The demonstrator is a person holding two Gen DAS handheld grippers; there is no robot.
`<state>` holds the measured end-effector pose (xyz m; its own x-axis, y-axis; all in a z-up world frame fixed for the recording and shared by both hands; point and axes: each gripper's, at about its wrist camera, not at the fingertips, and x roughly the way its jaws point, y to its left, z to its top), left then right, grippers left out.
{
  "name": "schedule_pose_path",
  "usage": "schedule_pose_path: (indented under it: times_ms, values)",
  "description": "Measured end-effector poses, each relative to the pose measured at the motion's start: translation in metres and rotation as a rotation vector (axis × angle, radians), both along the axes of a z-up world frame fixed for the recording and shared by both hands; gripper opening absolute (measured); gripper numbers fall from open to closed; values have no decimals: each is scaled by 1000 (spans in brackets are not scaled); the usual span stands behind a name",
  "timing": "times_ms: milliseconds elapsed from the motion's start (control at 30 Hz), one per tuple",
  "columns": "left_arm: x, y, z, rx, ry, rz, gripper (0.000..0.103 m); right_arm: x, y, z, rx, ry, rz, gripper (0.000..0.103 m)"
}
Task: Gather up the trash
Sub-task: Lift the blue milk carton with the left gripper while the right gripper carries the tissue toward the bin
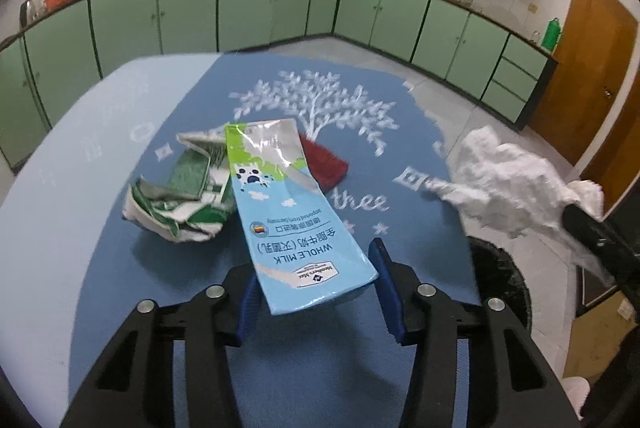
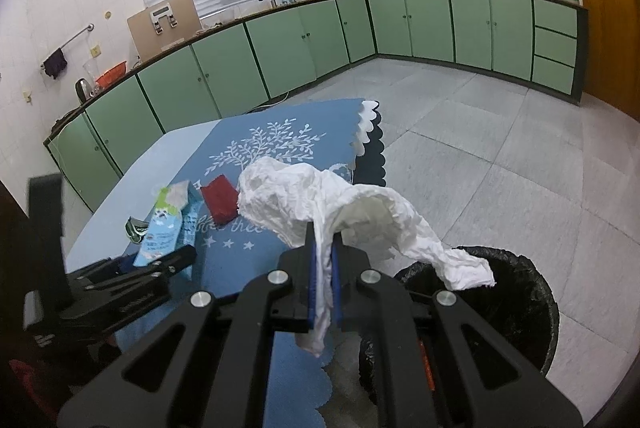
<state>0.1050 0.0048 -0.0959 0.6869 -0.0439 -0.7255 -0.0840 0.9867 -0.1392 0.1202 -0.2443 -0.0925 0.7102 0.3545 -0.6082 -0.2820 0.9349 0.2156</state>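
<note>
In the left wrist view we see our left gripper (image 1: 316, 294) with its blue pads standing apart around the near end of a blue whole-milk carton (image 1: 294, 216); the left pad sits against the carton's edge, while a clear gap shows between the right pad and the carton, so the carton lies between the fingers without being pinched. The carton lies flat on a blue cloth (image 1: 360, 132) printed with a white tree, spread over the bench (image 1: 60, 168). Just beside the carton on its left lies a crumpled green and white package (image 1: 180, 196), touching it, and a red block (image 1: 324, 162) peeks out from behind the carton's far right side. At the right edge a crumpled white tissue (image 1: 508, 184) hangs above the rim of a black-lined bin (image 1: 504, 280). In the right wrist view our right gripper (image 2: 324, 268) has its fingers together, clamped on that white tissue, which billows out ahead and droops to the right over the bin standing on the floor just beside the bench. Farther left the left gripper reaches onto the cloth at the carton, with the red block near the tissue's far side
</note>
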Motion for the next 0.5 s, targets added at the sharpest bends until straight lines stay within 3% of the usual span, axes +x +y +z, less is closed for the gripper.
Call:
schedule_pose_path:
  times_ms: [500]
  values:
    - [-18, -45, 57, -10, -147, -137, 49, -30, -32, 25, -8, -62, -71, 7]
